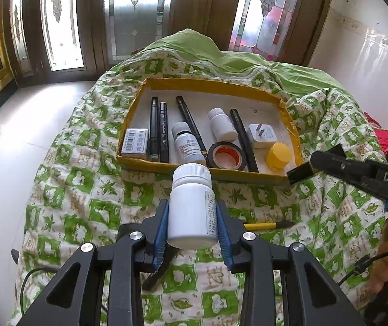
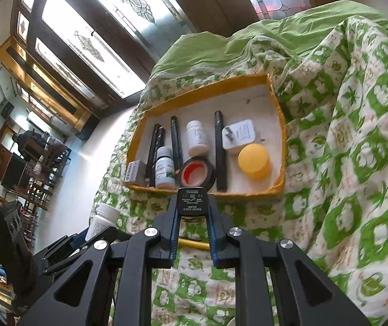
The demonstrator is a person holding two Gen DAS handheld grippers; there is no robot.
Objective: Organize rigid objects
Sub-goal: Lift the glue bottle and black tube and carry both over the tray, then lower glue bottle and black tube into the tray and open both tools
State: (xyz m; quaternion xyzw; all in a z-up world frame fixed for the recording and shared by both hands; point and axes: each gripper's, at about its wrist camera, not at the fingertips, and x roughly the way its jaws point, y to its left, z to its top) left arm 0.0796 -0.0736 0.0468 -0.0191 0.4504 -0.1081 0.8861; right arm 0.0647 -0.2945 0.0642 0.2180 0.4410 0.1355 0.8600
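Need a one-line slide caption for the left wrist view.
Left tool holds a white bottle upright over the quilt, facing a yellow tray of pens, bottles and tape.

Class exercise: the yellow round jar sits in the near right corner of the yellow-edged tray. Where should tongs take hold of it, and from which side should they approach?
Grip the yellow round jar across its curved side wall, coming down from above. It is short and wide; the tray wall hems its right side and the white charger sits close behind, so a sideways approach looks blocked.
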